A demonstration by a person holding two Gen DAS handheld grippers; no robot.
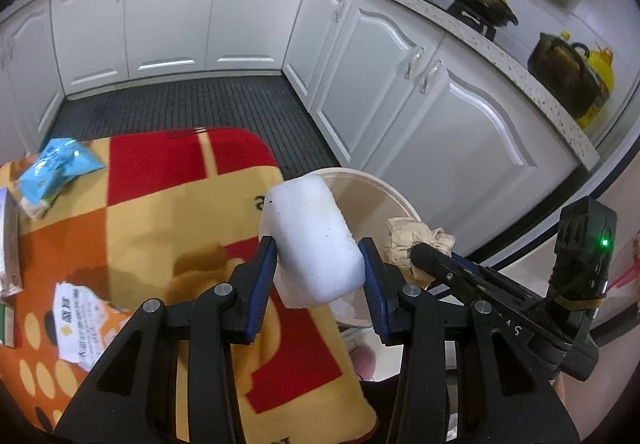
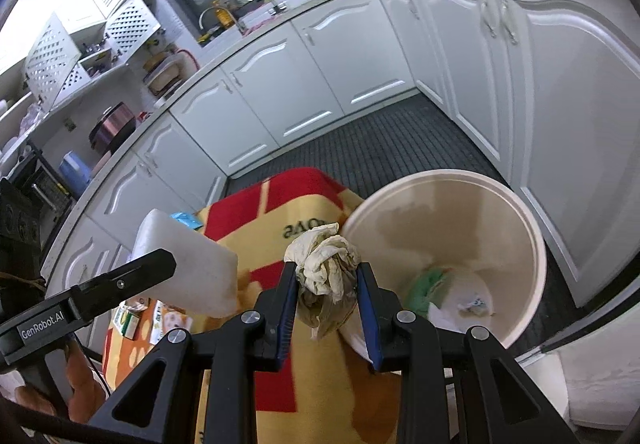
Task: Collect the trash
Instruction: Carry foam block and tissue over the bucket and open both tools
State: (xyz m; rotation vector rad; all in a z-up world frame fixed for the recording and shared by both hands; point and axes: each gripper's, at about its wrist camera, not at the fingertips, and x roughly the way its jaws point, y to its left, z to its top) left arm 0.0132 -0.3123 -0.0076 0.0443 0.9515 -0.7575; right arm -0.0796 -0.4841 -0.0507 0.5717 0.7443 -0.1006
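The left gripper [image 1: 320,264] clamps a white foam block [image 1: 314,240] beside the cream bin [image 2: 532,244]; the right gripper [image 2: 327,284] pinches a crumpled tissue [image 2: 326,264] at the bin's near left rim. Wrappers, perhaps snack packets [image 1: 56,167], lie on the checked rug [image 1: 160,211]

"GenRobot.AI" stands in white on the left gripper [image 2: 120,286] body; upside-down letters near the rug's [image 2: 256,228] far edge stay unreadable.

A white rectangular foam block [image 1: 314,244] sits pinched in my left jaws, a crumpled beige paper wad [image 2: 326,272] in my right, both beside the round cream plastic bin [image 2: 528,244], which holds green and white scraps.
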